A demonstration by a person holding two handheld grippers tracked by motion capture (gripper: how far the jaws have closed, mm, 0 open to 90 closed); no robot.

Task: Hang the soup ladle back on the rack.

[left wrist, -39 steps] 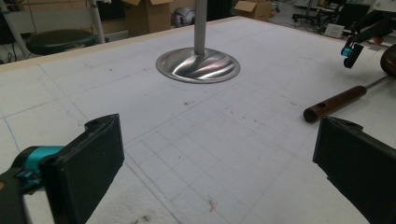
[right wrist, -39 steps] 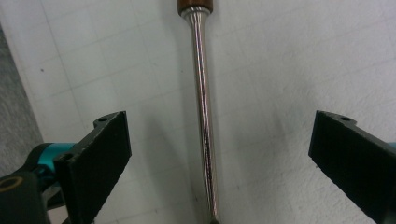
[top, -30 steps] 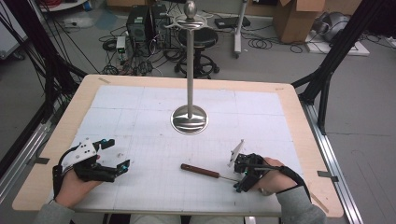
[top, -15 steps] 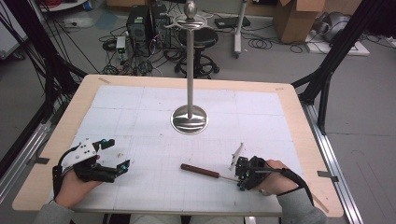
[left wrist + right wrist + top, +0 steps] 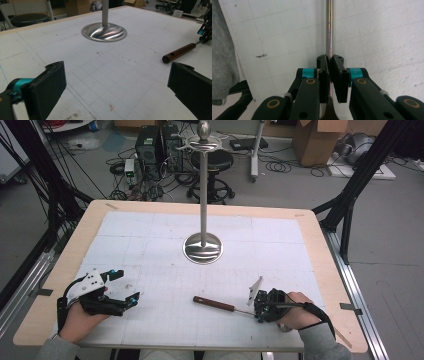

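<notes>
- Right gripper at the near right of the worktop; right gripper view shows its fingers clenched on the thin shiny metal shaft of a tool, and they have just been closing, shaft between them.
- Tool = slim metal rod with dark brown wooden handle, lying flat on the white gridded mat; handle points left toward the worktop's middle, rod end sits in the right gripper.
- Left gripper rests at the near left, fingers released and wide apart, nothing between them; wooden handle lies well ahead of it.
- Tall silver metal stand with round dished base stands upright mid-worktop, well apart from both grippers.
- Step in hand, judged: securing the rod for a lift.
- To do it well: keep the clench firm, since the rod is thin and smooth and could twist or slip; lift level because the handle end looks heavier and may droop.
- Keep the swing clear of the stand's pole.
</notes>
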